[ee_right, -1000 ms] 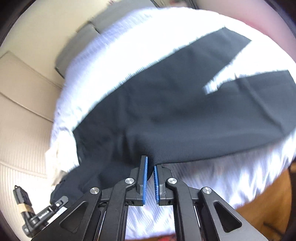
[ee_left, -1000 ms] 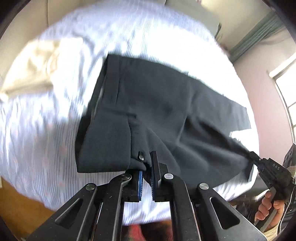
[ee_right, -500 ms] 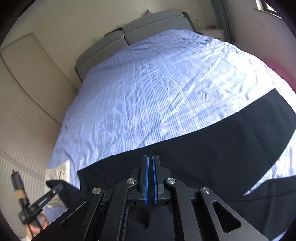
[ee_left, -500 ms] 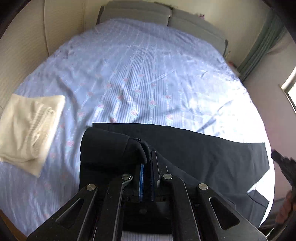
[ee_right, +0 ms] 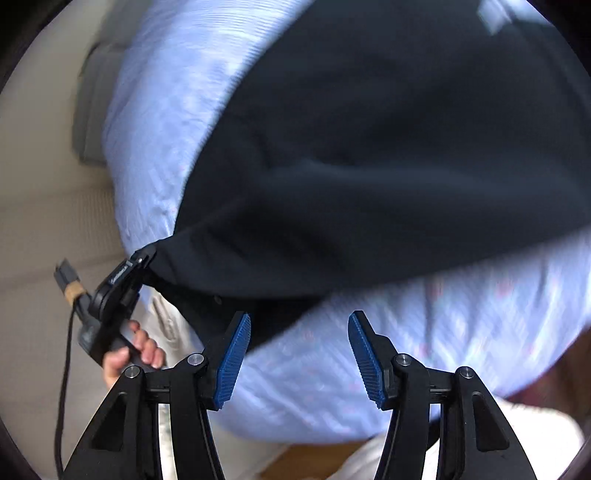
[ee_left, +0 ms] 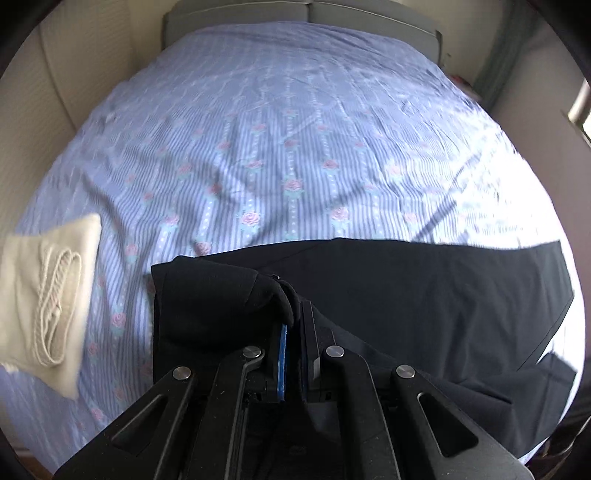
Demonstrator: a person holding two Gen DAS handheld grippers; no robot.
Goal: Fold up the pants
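The black pants (ee_left: pixel 406 295) lie across the near part of the bed, one leg stretching right. My left gripper (ee_left: pixel 293 325) is shut on a bunched fold of the pants near the waist, fabric draped over its fingers. In the right wrist view the pants (ee_right: pixel 388 147) fill the upper half, and the left gripper (ee_right: pixel 142 260) shows at the left pinching their corner. My right gripper (ee_right: pixel 299 354) is open and empty, just off the pants' near edge, over the sheet.
The bed has a blue striped floral sheet (ee_left: pixel 295 129) and a grey headboard (ee_left: pixel 295 11) at the far end. A folded cream garment (ee_left: pixel 44 302) with a drawstring lies at the bed's left. Wood floor (ee_right: pixel 314 458) shows below the bed edge.
My right gripper has let go of the pants and opened wide, and has swung to look down at the bed edge. My left gripper still holds the fabric, shifted slightly forward.
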